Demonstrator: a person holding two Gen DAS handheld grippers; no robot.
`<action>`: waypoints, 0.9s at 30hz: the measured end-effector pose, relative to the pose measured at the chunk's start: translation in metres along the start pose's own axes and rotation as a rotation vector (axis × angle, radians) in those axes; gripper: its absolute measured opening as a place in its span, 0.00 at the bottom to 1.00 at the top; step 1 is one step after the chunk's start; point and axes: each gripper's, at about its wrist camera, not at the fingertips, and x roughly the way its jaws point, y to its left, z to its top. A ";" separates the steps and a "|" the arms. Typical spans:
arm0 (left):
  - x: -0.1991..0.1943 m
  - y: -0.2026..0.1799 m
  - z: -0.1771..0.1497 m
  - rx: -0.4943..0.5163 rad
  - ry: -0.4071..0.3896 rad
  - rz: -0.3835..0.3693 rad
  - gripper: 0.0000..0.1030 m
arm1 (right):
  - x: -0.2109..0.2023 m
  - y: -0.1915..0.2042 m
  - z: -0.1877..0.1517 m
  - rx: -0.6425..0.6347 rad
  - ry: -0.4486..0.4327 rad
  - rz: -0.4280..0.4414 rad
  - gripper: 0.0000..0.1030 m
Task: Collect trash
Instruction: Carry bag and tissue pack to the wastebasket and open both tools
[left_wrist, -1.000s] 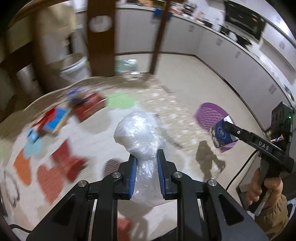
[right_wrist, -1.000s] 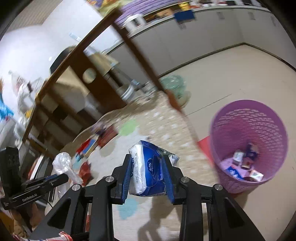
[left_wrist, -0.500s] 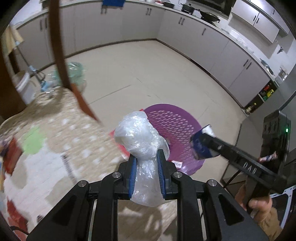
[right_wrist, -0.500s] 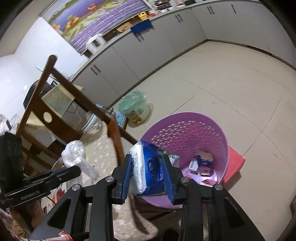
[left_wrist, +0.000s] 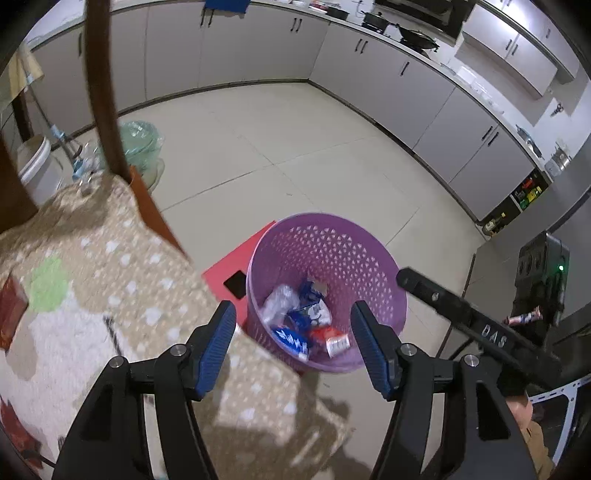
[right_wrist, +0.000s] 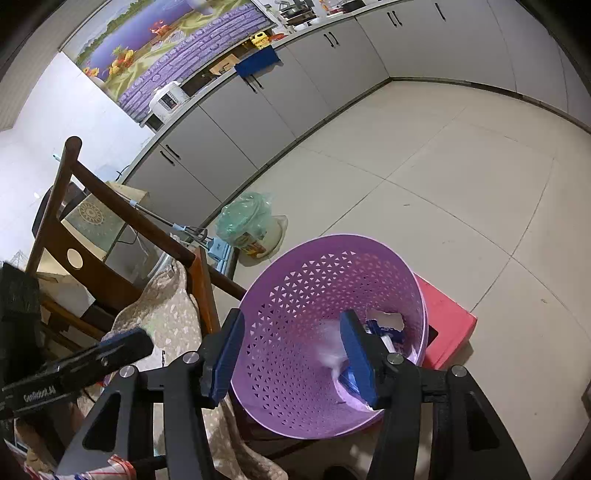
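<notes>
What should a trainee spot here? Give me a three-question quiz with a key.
1. True or false: the basket is empty.
2. The basket stands on: A a red block, B a chair seat, C a tabletop.
3. Fill in: the clear bag lies in the ___.
Key: 1 false; 2 A; 3 basket.

Black tool (left_wrist: 293, 347) arms, blue pads (left_wrist: 218, 349), silver screws.
</notes>
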 end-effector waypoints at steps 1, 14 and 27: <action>-0.002 0.003 -0.005 -0.011 0.005 0.011 0.61 | -0.001 0.001 -0.002 0.001 -0.001 0.000 0.58; -0.051 0.042 -0.058 -0.083 -0.017 0.119 0.64 | -0.014 0.050 -0.030 -0.081 0.003 0.015 0.69; -0.134 0.174 -0.144 -0.370 -0.097 0.279 0.66 | 0.001 0.137 -0.068 -0.227 0.084 0.064 0.73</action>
